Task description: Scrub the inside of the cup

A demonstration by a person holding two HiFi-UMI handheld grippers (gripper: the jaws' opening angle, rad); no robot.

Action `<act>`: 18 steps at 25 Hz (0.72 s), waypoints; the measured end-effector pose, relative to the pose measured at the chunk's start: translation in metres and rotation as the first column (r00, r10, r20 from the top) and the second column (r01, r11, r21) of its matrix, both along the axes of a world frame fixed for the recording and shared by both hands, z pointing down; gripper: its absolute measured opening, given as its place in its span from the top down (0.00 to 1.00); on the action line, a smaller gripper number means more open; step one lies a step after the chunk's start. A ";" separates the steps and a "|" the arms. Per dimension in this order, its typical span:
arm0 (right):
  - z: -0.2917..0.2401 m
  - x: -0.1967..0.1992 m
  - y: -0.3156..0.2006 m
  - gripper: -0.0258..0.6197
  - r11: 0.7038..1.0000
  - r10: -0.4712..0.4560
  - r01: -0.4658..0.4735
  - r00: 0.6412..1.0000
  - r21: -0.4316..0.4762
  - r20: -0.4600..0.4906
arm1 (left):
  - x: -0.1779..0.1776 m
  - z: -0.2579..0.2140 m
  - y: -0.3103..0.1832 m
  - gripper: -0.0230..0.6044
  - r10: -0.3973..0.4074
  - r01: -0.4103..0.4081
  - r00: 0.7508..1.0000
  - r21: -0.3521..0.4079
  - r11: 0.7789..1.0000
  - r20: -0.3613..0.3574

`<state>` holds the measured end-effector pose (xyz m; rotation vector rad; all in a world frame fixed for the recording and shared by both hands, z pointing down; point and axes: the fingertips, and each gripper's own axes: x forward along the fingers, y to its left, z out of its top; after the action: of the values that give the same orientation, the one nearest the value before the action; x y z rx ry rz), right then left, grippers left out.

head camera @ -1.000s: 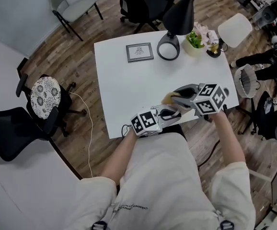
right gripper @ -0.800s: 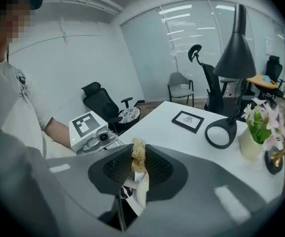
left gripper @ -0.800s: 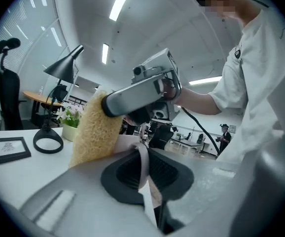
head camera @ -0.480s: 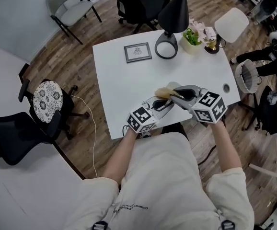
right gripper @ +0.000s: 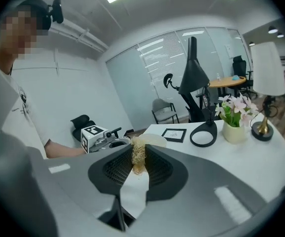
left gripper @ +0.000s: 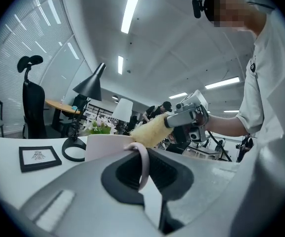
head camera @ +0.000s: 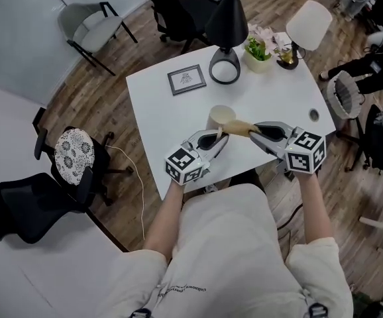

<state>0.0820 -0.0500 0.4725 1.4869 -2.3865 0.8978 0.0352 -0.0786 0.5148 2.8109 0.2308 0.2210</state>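
Note:
A pale cup (head camera: 222, 116) is held over the white table (head camera: 165, 124), just past my left gripper (head camera: 220, 138), which is shut on the cup's handle (left gripper: 143, 163). My right gripper (head camera: 254, 130) is shut on a yellowish fibrous scrubber (head camera: 240, 127) whose far end meets the cup's rim. In the left gripper view the scrubber (left gripper: 150, 130) slants down behind the cup (left gripper: 107, 145) from the right gripper (left gripper: 189, 115). In the right gripper view the scrubber (right gripper: 138, 156) stands between the jaws, with the cup (right gripper: 153, 140) right behind it. The cup's inside is hidden.
At the table's far side stand a small picture frame (head camera: 185, 79), a black lamp with a round base (head camera: 224, 65), a flower pot (head camera: 258, 48) and a white-shaded lamp (head camera: 309, 22). Office chairs (head camera: 79, 161) stand on the wooden floor to the left and beyond the table.
Both grippers have moved away from the table's front edge, farther over the table. The cup has come into plain sight, and the scrubber's end now sits at its rim.

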 end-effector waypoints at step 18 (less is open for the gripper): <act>0.038 0.014 0.014 0.81 0.992 0.127 -0.127 0.992 -0.020 -0.020 | -0.012 -0.033 0.004 0.95 0.069 -0.069 0.995 0.001 0.998 -0.074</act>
<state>0.0964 -0.0364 0.5102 1.6475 -2.2827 0.9290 0.0235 -0.0749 0.4813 2.8151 0.3455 0.1328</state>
